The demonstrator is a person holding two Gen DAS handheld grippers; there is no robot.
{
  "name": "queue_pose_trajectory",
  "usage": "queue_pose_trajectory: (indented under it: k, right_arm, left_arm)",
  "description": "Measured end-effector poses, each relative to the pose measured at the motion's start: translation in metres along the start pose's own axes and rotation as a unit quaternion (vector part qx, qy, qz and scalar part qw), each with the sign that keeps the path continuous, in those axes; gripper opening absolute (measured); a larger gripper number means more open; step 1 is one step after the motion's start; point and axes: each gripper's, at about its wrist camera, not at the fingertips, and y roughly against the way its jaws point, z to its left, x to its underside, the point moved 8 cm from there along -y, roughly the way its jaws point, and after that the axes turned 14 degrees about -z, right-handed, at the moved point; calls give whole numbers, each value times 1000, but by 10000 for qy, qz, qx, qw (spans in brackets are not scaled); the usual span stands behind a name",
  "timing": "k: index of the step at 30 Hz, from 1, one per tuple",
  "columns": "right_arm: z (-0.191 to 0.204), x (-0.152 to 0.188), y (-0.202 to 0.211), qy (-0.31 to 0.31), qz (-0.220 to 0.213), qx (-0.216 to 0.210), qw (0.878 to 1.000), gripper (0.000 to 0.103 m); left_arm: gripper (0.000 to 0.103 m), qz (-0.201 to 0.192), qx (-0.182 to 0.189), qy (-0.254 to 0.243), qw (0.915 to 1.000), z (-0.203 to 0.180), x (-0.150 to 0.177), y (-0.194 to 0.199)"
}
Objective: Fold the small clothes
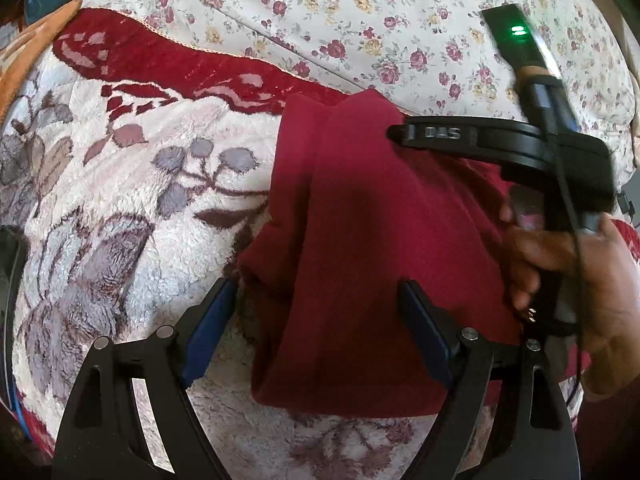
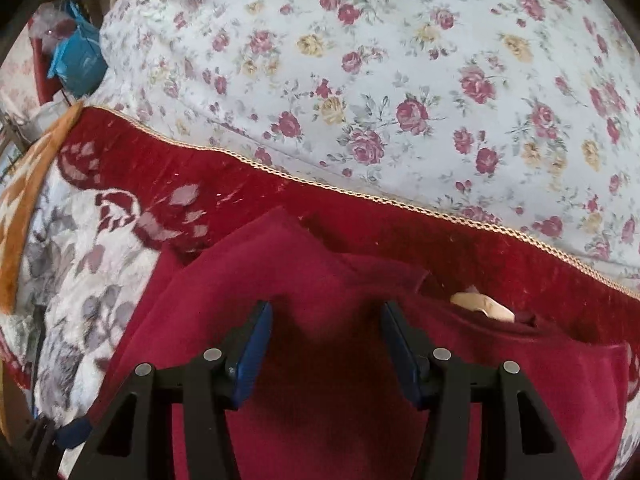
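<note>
A small dark red garment lies partly folded on a fleece blanket; it also shows in the right wrist view, with a beige label at its neck. My left gripper is open, its blue-padded fingers on either side of the garment's near fold, just above it. My right gripper is open and hovers over the middle of the garment. In the left wrist view the right gripper reaches in from the right, held by a hand, its tip over the garment's far edge.
The blanket has a red border with gold trim. Behind it lies a white floral quilt. An orange patterned cloth lies at the left edge, and blue items sit at the far left.
</note>
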Motion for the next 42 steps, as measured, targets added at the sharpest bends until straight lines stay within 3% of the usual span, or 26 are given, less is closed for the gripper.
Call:
queue_pose_trajectory:
  k: [8, 12, 15, 20, 23, 27, 29, 31, 34, 37, 39, 40, 42]
  right_arm:
    - [0, -4, -22, 86, 91, 185, 9998, 56]
    - [3, -11, 3, -191, -112, -56, 9997, 56]
    - [15, -14, 20, -64, -157, -246, 9996, 56]
    - [48, -2, 11, 445, 172, -390, 9981, 56]
    - [56, 6, -14, 462, 360, -329, 9977, 58]
    - [53, -6, -18, -21, 478, -395, 9981, 59]
    - [56, -11, -12, -178, 463, -568, 9972, 65]
    - [65, -12, -9, -232, 519, -737, 9957, 78]
    - [83, -4, -18, -99, 708, -789, 9943, 81]
    - [98, 9, -33, 434, 850, -524, 9941, 92]
    - [100, 11, -37, 696, 756, -347, 9941, 87]
    - [97, 10, -35, 642, 645, -328, 9953, 74]
    - [91, 7, -29, 648, 544, -400, 9956, 59]
  left_arm:
    - [85, 26, 18, -12, 10000, 1, -1, -1]
    - [85, 85, 73, 90, 9999, 3, -2, 0]
    - [85, 66, 68, 64, 9999, 3, -2, 0]
    - [85, 107, 139, 106, 9998, 4, 0, 1]
    - [85, 308, 346, 274, 9986, 11, 3, 9]
    - [85, 368, 656, 855, 9935, 30, -3, 18]
    - [85, 356, 639, 979, 9925, 34, -6, 18]
    - [85, 398, 721, 1013, 9914, 31, -6, 17]
    - [85, 419, 741, 866, 9926, 24, -3, 15]
    - [85, 376, 652, 782, 9941, 22, -4, 12]
    - [85, 336, 622, 797, 9943, 21, -6, 9]
    - [85, 318, 609, 791, 9945, 19, -7, 6]
    - [85, 275, 559, 722, 9954, 16, -9, 2]
